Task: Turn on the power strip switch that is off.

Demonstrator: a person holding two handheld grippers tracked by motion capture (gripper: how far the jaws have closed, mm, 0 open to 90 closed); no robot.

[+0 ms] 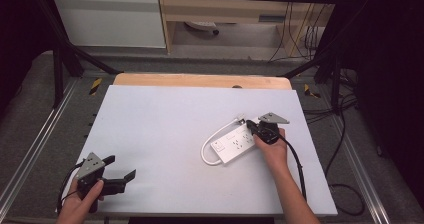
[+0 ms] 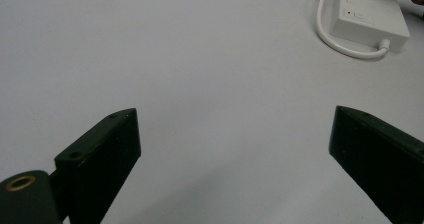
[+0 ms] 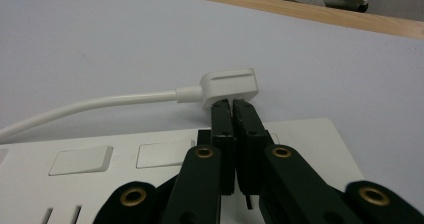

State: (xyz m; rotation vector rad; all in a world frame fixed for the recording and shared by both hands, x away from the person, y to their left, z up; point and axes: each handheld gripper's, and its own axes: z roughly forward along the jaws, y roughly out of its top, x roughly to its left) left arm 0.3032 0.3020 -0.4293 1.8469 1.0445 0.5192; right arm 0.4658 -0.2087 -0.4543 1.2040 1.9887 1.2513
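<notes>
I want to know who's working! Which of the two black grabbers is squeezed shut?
The right gripper, over the white power strip. Its jaws are pressed together, while the left gripper near the table's front corner stands wide open.

power strip (image 1: 236, 143) on table (image 1: 165, 134), right | plug (image 3: 231, 87) behind strip
</notes>
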